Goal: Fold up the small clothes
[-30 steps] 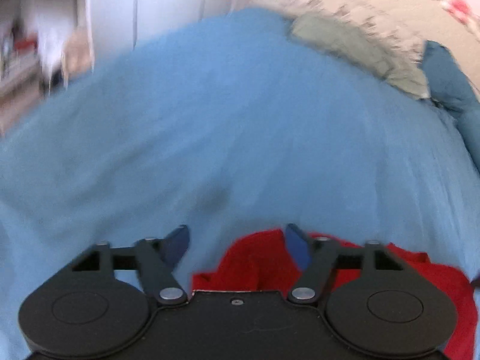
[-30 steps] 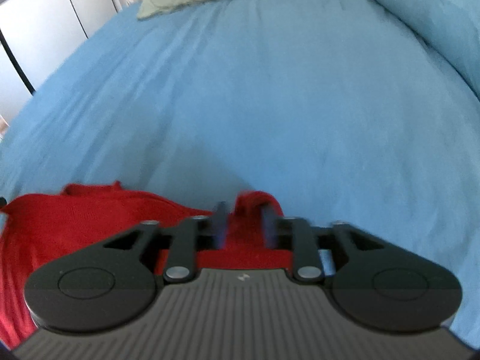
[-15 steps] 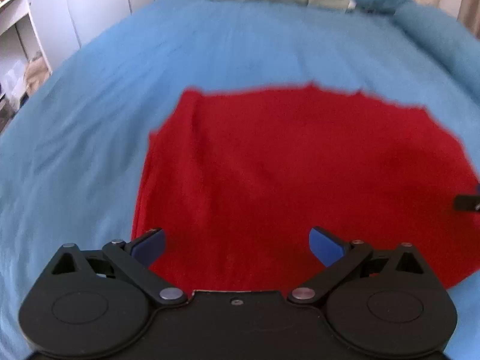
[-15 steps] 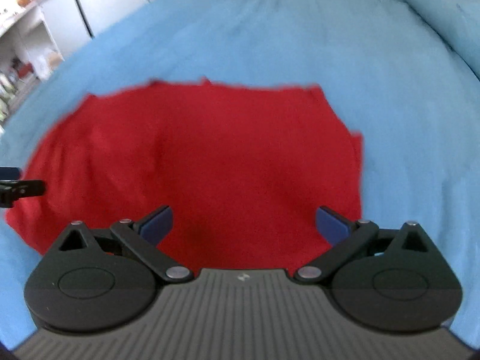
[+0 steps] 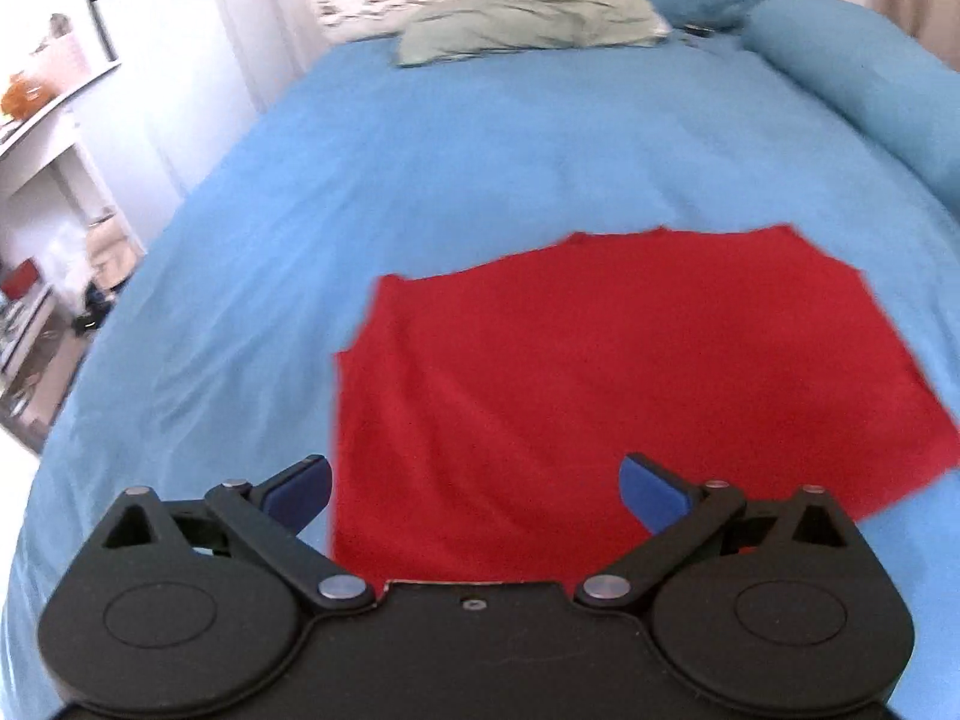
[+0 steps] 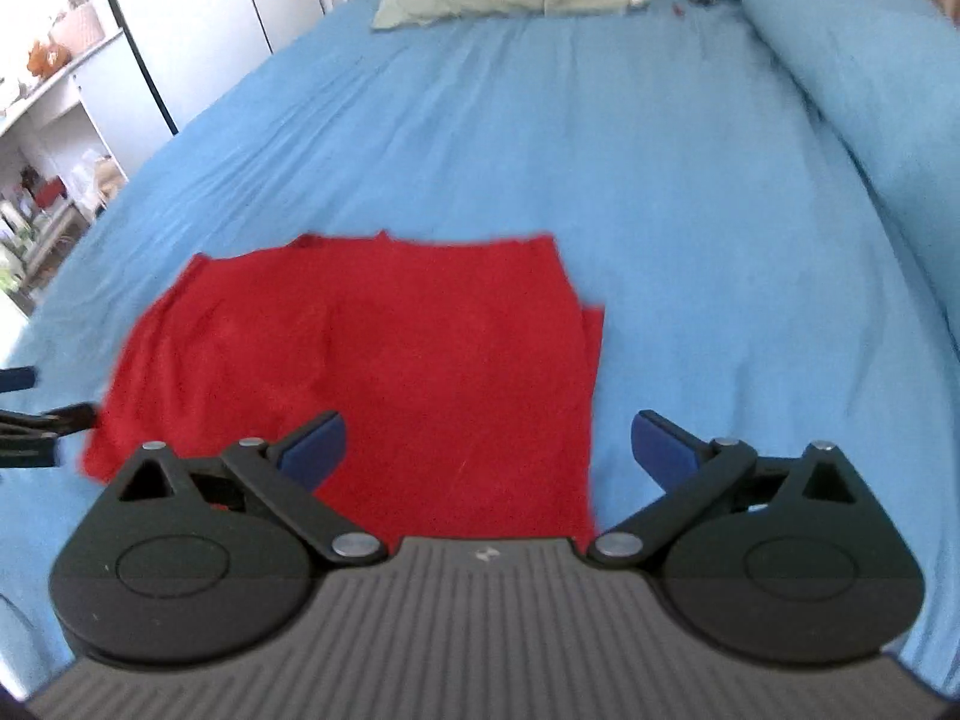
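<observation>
**Both claws empty, red garment laid flat, next fold pending**

Left gripper (image 5: 474,483): jaws wide apart, nothing between them. It hovers over the near-left part of the red garment (image 5: 630,360), clear of the cloth as far as I can tell. Right gripper (image 6: 486,444): jaws also spread, empty, over the garment's near-right edge.

Garment lies on the blue bedsheet (image 5: 480,168), near side of the bed, roughly rectangular. In the right wrist view its right edge shows a second layer peeking out, so it looks already doubled at least once. Some soft wrinkles on the left half; frames are blurry, so I can't confirm seams or what kind of garment it is.

Far end of the bed: green pillow (image 5: 528,24), and a blue bolster (image 6: 864,90) along the right side. Both are well apart from the work.

Judgement: between folds. Cloth has been set down and released; no grasp in progress.

Next move likely needs each claw to drop to one corner, pinch all layers together, then carry that edge across to the opposite one. Main risk: catching only the top layer, or snagging the sheet underneath.
</observation>
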Available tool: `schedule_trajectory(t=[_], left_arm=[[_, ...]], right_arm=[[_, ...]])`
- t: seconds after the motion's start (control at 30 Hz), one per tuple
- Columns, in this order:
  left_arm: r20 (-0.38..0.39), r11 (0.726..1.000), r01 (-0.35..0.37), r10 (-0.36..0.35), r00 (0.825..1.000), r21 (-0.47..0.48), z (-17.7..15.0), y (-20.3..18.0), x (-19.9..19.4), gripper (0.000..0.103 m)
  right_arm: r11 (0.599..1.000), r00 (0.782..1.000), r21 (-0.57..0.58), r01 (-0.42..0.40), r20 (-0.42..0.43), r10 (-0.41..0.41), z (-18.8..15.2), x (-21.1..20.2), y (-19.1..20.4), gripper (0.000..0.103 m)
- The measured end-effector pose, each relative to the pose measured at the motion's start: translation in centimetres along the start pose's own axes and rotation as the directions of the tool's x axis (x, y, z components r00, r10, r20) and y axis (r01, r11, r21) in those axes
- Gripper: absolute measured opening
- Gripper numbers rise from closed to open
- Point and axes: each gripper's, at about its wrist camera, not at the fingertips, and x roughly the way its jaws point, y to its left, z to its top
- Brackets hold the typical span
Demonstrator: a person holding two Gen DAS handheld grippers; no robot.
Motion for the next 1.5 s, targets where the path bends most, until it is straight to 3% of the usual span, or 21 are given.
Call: schedule_trajectory(t=[0.13, 0.27, 0.4, 0.47, 0.57, 0.67, 0.87, 1.1, 1.33, 1.5], left_arm=[[-0.046, 0.995, 0.087, -0.089, 0.995, -0.044, -0.7, -2.6, -0.1, 0.103], [-0.105, 0.985, 0.122, -0.135, 0.985, -0.121, -1.2, -4.2, 1.7, 0.103], [-0.120, 0.992, 0.096, -0.105, 0.987, -0.080, -1.3, -5.5, 3.8, 0.103], [-0.125, 0.993, 0.100, -0.107, 0.986, -0.067, -1.3, -5.7, 4.8, 0.103], [-0.101, 0.991, 0.114, -0.120, 0.988, -0.064, -0.7, -6.2, 6.2, 0.103], [-0.070, 0.994, 0.099, -0.103, 0.992, -0.048, 0.6, -6.2, 7.8, 0.103], [-0.055, 0.993, 0.091, -0.095, 0.994, -0.069, 3.4, -5.1, 11.4, 0.103], [-0.106, 0.991, 0.055, -0.068, 0.992, -0.123, 3.9, -3.8, 15.2, 0.103], [-0.136, 0.995, 0.050, -0.062, 0.989, -0.089, 3.6, -3.9, 17.2, 0.103], [-0.198, 0.989, 0.098, -0.118, 0.973, -0.108, 4.7, -2.6, 16.8, 0.103]], right_arm=[[0.979, 0.998, 0.199, 0.033, -0.053, -0.023, -4.2, 0.5, -0.7, 0.103], [0.887, 1.000, 0.461, -0.011, 0.006, 0.009, -8.9, 2.6, -3.2, 0.103], [0.801, 0.996, 0.595, -0.064, 0.083, 0.019, -11.7, 5.4, -6.1, 0.082], [0.777, 0.991, 0.623, -0.092, 0.133, 0.011, -12.1, 6.4, -7.0, 0.080], [0.799, 0.983, 0.592, -0.104, 0.186, -0.010, -10.9, 7.8, -7.0, 0.080], [0.849, 0.979, 0.518, -0.102, 0.205, -0.007, -8.8, 9.5, -6.6, 0.080], [0.935, 0.979, 0.326, -0.140, 0.185, 0.082, -3.8, 13.5, -6.6, 0.074], [0.953, 0.981, 0.245, -0.177, 0.121, 0.151, -0.3, 15.4, -7.0, 0.033], [0.965, 0.982, 0.213, -0.151, 0.140, 0.122, 1.9, 12.4, -3.9, 0.030], [0.968, 0.966, 0.122, -0.217, 0.172, 0.195, 5.4, 9.1, 2.1, 0.029]])
